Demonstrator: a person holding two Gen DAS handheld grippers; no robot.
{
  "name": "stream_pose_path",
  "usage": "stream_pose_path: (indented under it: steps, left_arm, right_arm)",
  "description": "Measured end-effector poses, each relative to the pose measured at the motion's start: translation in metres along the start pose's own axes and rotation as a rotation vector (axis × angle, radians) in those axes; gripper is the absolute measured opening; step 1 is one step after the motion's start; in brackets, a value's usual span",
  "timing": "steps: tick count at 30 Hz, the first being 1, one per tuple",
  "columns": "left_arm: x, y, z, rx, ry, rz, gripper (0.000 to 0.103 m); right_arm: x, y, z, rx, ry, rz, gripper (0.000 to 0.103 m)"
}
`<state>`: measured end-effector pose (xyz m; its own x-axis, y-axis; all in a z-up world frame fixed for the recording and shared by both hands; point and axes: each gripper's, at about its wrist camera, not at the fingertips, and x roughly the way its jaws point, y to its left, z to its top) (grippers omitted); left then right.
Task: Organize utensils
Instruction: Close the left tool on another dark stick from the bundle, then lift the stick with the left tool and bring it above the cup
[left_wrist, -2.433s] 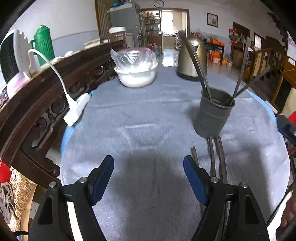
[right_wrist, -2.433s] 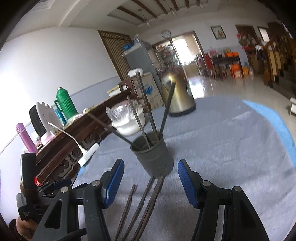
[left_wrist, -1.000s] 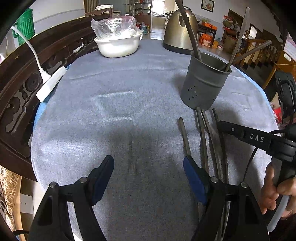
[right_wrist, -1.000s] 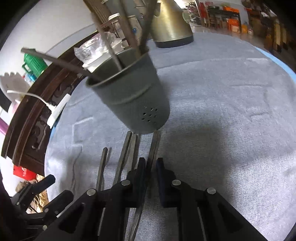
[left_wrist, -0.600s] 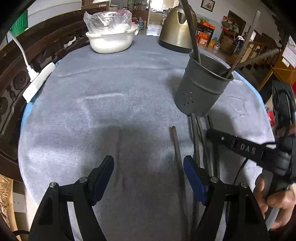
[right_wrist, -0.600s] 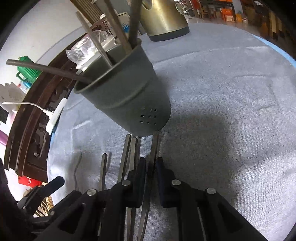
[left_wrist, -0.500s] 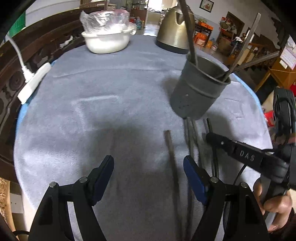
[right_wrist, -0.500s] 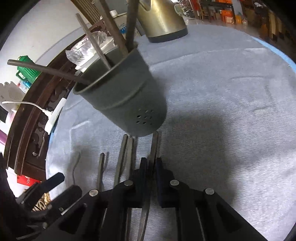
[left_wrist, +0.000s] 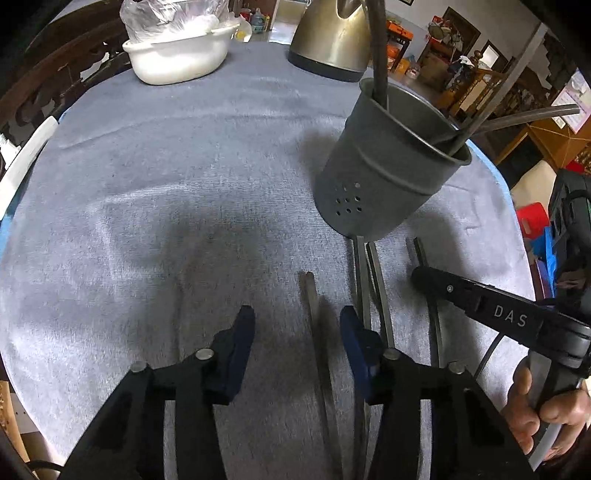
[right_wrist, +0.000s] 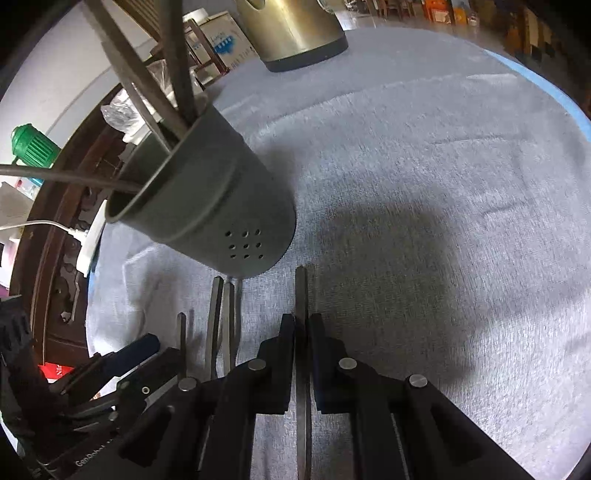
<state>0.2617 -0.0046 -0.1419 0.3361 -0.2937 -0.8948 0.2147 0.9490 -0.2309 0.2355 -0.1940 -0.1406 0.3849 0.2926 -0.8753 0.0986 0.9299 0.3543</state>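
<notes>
A white plastic bowl (left_wrist: 177, 61) covered with clear film is seen at the far left of the grey towel-covered round table (left_wrist: 147, 192), with a brass-coloured metal kettle (left_wrist: 332, 40) to its right. The left gripper (left_wrist: 297, 332) is held with its blue-padded jaws set wide apart, and a single flat dark metal utensil handle (left_wrist: 312, 306) is seen lying on the cloth between them, untouched. To the right, the perforated dark grey metal utensil cup (left_wrist: 384, 177) is placed, several long dark utensils (left_wrist: 378, 55) standing in it. Two more flat handles (left_wrist: 369, 284) are laid just near of its base. The right gripper (right_wrist: 302, 328) is closed narrowly on the rightmost flat dark utensil strip (right_wrist: 301, 291), which lies beside the cup.
</notes>
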Motion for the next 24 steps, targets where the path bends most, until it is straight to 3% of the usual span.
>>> stream_pose_path:
  steps: [8, 12, 17, 24]
  left_arm:
    - [0.014, 0.002, 0.016, 0.003, 0.030, -0.022, 0.027]
    - [0.018, 0.007, 0.023, -0.007, 0.039, -0.045, 0.009]
    - [0.009, 0.018, 0.019, -0.033, 0.014, -0.063, 0.008]
    - [-0.034, 0.017, 0.013, -0.025, -0.086, -0.051, 0.007]
  right_arm:
    - [0.003, 0.011, 0.001, -0.074, -0.012, -0.053, 0.010]
    - [0.003, 0.011, 0.001, -0.073, -0.018, -0.039, 0.007]
    - [-0.012, 0.015, -0.005, -0.082, -0.059, 0.001, 0.007]
    - [-0.048, 0.023, -0.005, -0.125, -0.164, 0.071, 0.006]
